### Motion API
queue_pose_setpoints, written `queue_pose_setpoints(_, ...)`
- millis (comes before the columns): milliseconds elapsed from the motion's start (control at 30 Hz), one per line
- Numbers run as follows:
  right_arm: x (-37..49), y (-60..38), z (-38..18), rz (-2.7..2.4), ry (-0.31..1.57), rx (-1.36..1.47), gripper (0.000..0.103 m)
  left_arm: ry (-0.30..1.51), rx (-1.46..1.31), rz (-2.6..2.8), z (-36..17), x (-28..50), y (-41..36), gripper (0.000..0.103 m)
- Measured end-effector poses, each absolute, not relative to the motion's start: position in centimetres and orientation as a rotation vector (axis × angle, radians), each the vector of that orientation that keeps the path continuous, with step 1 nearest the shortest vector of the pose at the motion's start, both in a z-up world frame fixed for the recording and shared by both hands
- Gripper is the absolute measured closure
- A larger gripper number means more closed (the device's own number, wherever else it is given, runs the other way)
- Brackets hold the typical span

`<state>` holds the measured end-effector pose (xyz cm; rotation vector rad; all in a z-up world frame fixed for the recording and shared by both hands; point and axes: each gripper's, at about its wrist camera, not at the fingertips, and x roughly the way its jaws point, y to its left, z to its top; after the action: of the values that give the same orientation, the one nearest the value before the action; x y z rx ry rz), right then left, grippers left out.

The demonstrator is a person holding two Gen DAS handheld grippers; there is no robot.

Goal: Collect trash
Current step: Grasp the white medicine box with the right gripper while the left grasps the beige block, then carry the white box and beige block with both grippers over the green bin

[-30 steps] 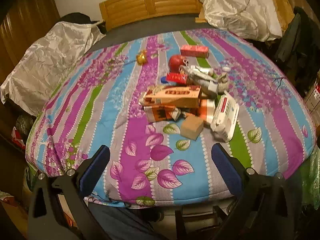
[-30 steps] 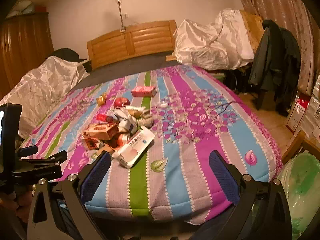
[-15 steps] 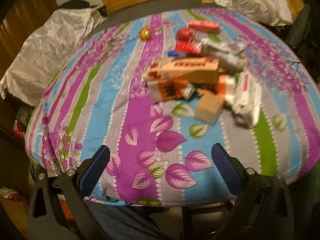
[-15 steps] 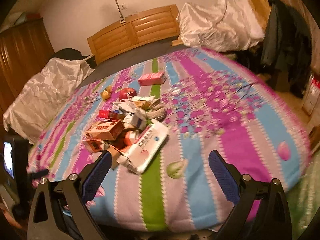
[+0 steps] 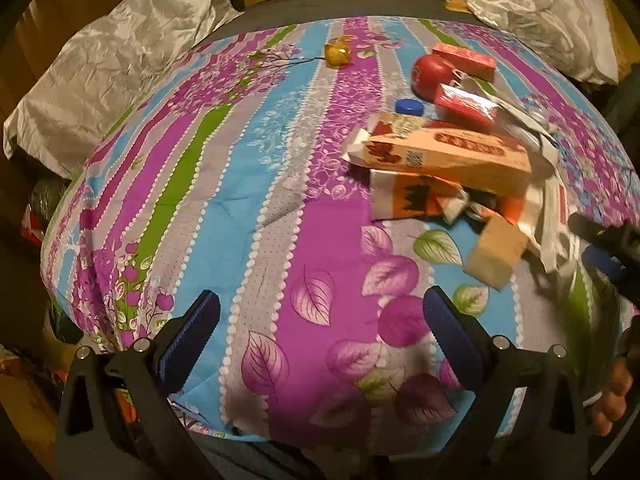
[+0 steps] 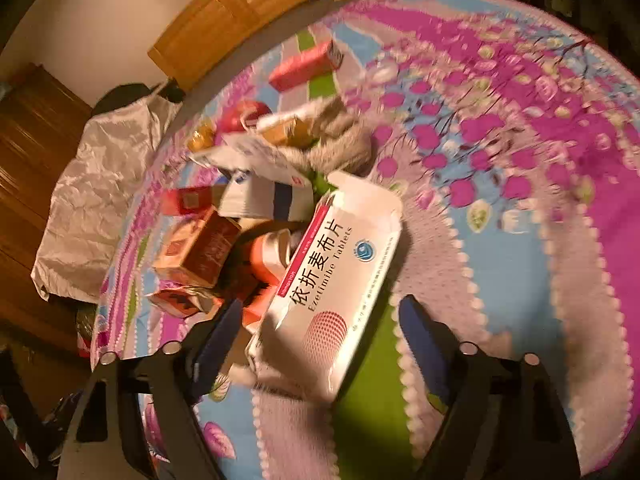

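A pile of trash lies on the striped floral bedspread (image 5: pixel 248 184): a long orange box (image 5: pixel 440 152), an orange carton (image 5: pixel 408 196), a tan box (image 5: pixel 496 252), red packs and a blue cap (image 5: pixel 409 107). My left gripper (image 5: pixel 320 320) hangs open over bare cloth, short of the pile and left of it. A white tablets box (image 6: pixel 332 280) lies at the pile's near right side. My right gripper (image 6: pixel 320 320) straddles its near end, jaws closing, with a gap showing at each pad. It also shows at the left wrist view's right edge, right gripper (image 5: pixel 604 252).
A yellow wrapper (image 5: pixel 338 52) and a red box (image 6: pixel 304 66) lie apart from the pile, farther back. Silver-covered bundles (image 5: pixel 112 64) flank the bed, with a wooden headboard (image 6: pixel 248 12) behind. The bed's near edge drops off just below the left gripper.
Both grippers have come down and closer to the pile. The right one rolled, narrowed, and now has the white tablets box between its fingers. It has entered the left wrist view.
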<state>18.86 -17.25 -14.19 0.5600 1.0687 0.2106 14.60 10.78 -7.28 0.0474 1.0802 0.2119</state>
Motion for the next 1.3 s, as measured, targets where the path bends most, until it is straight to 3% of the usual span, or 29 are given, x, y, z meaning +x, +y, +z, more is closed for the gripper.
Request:
queue_pose_setpoints(67,19.6,-16.8,-15.3,0.226,1.1,0.574,0.041,1.082,0.025,0.214,-7.4,14.9,11.2,0.005)
queue_pose_setpoints(267,19.0,-18.1,-15.9,0.271,1.07,0.661,0.053,1.054,0.011,0.15,-7.1,14.7,10.9,0.005)
queue_pose_setpoints(433,16.6,-20.5,-15.0,0.27,1.057,0.715,0.053,1.072,-0.017,0.068,-7.8,14.2,10.3,0.007)
queue_pose_setpoints(667,12.6,-23.3,-13.2,0.273,1.045,0.762,0.053,1.086,-0.086,-0.097,-9.1,14.8,7.7,0.022)
queue_pose_setpoints(900,9.7,-25.7,-12.7,0.268,1.051,0.796,0.053,1.043,-0.044,-0.262,-10.3,16.8,2.8,0.025)
queue_pose_setpoints(1000,9.3,-26.2,-12.2,0.268,1.041,0.801,0.053,1.046,0.065,-0.271,-12.1,17.7,0.9,0.037)
queue_pose_setpoints(1067,9.2,-26.3,-11.9,0.27,1.032,0.792,0.053,1.073,0.065,-0.261,-13.1,18.2,1.0,0.064)
queue_pose_setpoints(1300,8.8,-25.3,-10.4,0.316,1.01,0.725,0.053,1.03,0.003,-0.3,-10.7,15.6,3.2,0.069)
